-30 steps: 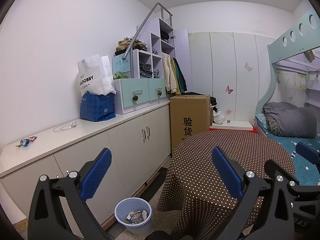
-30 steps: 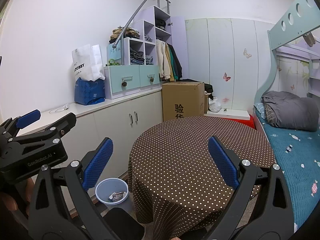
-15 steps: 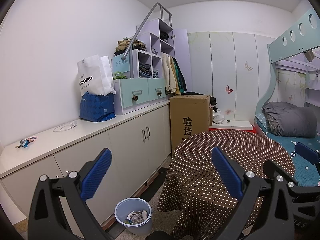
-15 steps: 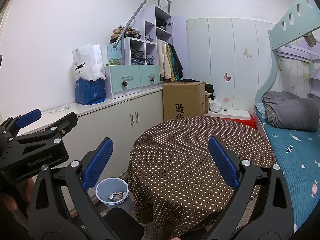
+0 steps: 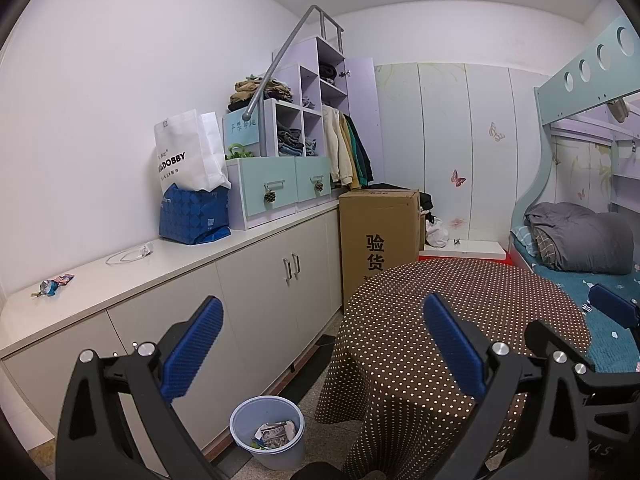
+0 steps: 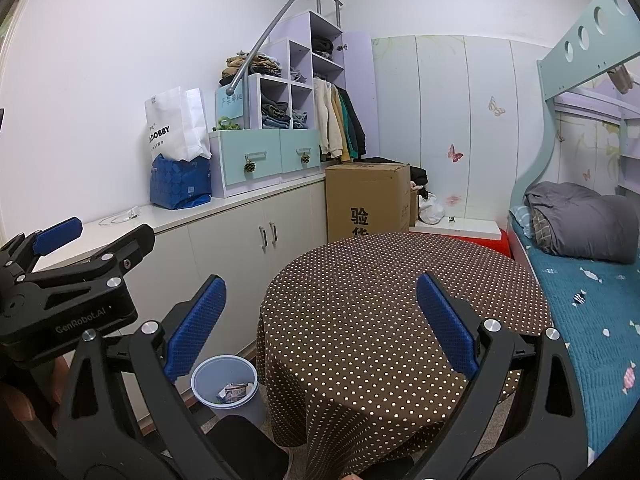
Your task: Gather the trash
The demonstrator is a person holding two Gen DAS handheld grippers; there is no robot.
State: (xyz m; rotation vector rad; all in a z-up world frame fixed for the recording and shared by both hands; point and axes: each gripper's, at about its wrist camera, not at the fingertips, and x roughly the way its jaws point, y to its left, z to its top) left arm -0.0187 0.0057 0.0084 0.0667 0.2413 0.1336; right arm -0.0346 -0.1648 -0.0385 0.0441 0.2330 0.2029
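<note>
- I am holding my left gripper (image 5: pixel 323 348) wide open, with nothing between its blue fingers.
- I am holding my right gripper (image 6: pixel 320 320) wide open too, over the round table (image 6: pixel 384 304) with the brown dotted cloth.
- The trash bin (image 5: pixel 267 432) is sitting on the floor between the table and the white cabinet (image 5: pixel 256 280).
- A crumpled wrapper (image 5: pixel 53 285) is lying on the cabinet top.
- A bunk bed (image 6: pixel 592 304) is standing at the right.

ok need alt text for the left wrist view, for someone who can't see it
The open, empty left gripper hangs above a blue bin of paper scraps on the floor, between a white cabinet and a round polka-dot table. A crumpled wrapper lies on the counter at far left.
</note>
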